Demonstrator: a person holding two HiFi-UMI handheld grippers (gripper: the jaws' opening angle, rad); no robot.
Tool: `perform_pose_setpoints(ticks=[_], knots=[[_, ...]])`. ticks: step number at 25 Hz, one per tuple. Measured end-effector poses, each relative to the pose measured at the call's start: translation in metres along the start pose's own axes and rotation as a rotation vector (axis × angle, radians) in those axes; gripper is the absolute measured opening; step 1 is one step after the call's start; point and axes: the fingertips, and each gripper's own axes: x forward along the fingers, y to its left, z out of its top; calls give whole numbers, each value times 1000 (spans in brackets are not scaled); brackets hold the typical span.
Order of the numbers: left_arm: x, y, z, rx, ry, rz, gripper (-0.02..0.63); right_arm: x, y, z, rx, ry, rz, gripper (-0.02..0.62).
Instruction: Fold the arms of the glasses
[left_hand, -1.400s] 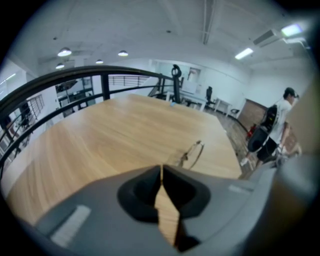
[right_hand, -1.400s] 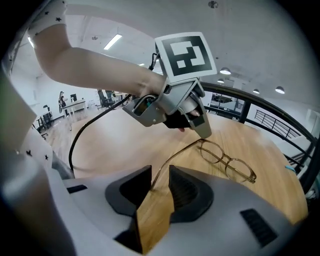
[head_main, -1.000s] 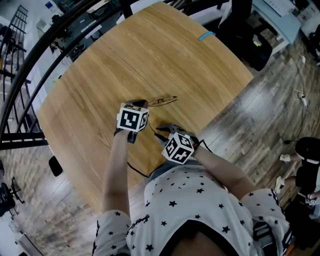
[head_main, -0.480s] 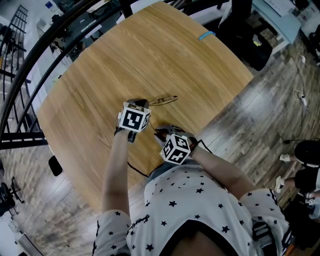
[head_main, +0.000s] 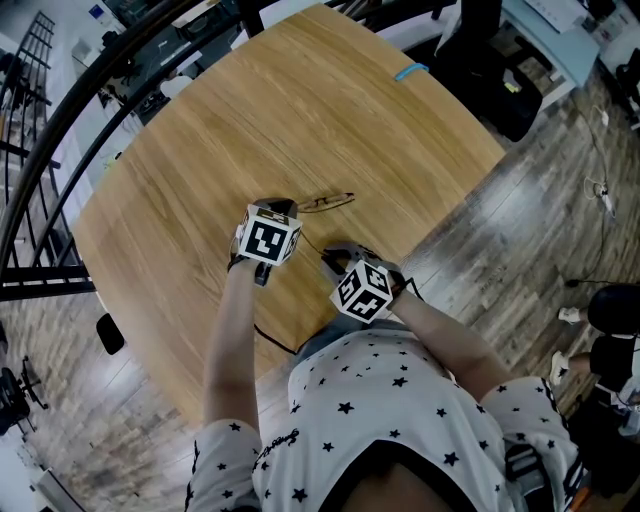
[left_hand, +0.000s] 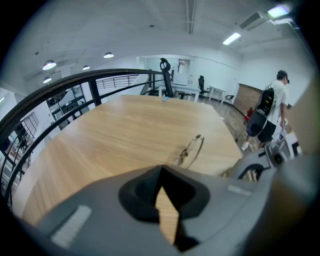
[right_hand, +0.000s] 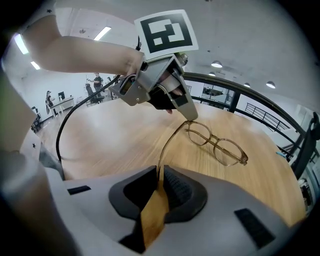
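The glasses (right_hand: 217, 145) lie on a table (head_main: 200, 150) of pale, straight-grained wood, near the edge closest to the person. They have a thin metal frame with two rounded clear lenses, resting flat on the tabletop.

One slim, curved arm (right_hand: 167, 147) stands out from the frame and runs into the right gripper (right_hand: 159, 175). Its ribbed black pads have just been closing, and they now clamp the end of that arm.

The left gripper (left_hand: 161, 172), with grey plastic housing and a black-and-white marker cube on top, has its jaws clenched together. In the right gripper view its tip meets the corner of the frame where that arm joins. Whether it pinches the metal there I cannot tell.
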Motion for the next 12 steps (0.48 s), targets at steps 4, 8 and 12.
perform_pose_setpoints(ticks=[4, 8, 12], knots=[[2, -1, -1, 7, -3, -3, 8, -1, -12, -4, 19, 3, -26, 44], [1, -1, -2, 2, 4, -6, 8, -3, -26, -4, 42, 3, -50, 41], [1, -2, -1, 22, -2, -8, 8, -6, -36, -3, 55, -1, -71, 40]])
